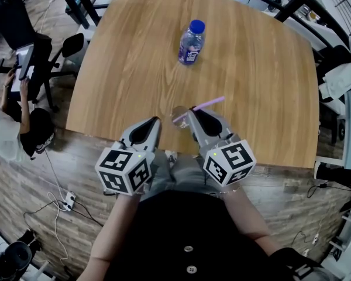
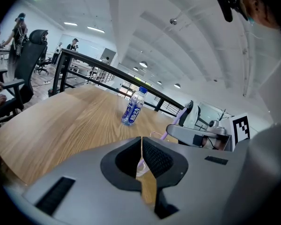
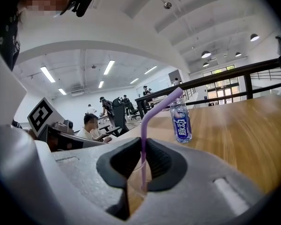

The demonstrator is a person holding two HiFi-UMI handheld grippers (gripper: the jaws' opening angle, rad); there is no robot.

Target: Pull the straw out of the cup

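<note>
Wood-grain tabletop (image 1: 134, 51) carries everything close to its near edge. At the left, the left claw (image 1: 157, 120) has its jaws drawn almost together. The clear wall of the cup (image 1: 179, 113) shows in the slit between them, and I judge that the claw pinches the cup's near side to steady it. The cup stands just right of that claw, between the two. From it rises the purple straw (image 1: 207, 104), foot down in the cup, stem nearly upright, bent top leaning away to the right. The right claw (image 3: 143, 146) is closed narrowly on that stem just above the rim. With the straw already gripped, its long axis decides the pull: upward along the stem, out of the cup.
</note>
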